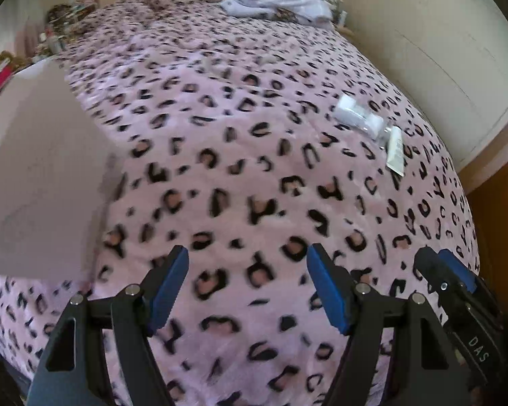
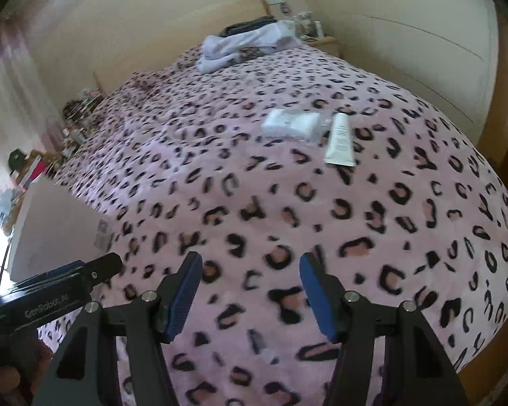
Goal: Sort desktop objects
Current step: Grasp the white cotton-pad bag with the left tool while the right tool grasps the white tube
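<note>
White tube (image 2: 339, 139) lies flat on leopard-print blanket (image 2: 254, 203), just beside clear packet of white pads (image 2: 293, 124), toward far right of blanket. We hold left gripper (image 1: 247, 291) and right gripper (image 2: 250, 291) over blanket's near edge, both spread, nothing between blue pads. Folded white clothes (image 2: 240, 47) sit at blanket's far end.

The right gripper (image 2: 250, 291) has its jaws apart with nothing between them, only the pink leopard-print blanket (image 2: 288, 203) of the bed below. Well ahead of the jaws and a little to the right lies a white tube (image 2: 339, 139). Just left of the tube is a white packet (image 2: 293, 123). The left gripper (image 2: 84, 272) shows at the lower left, beside the jaws.
</note>
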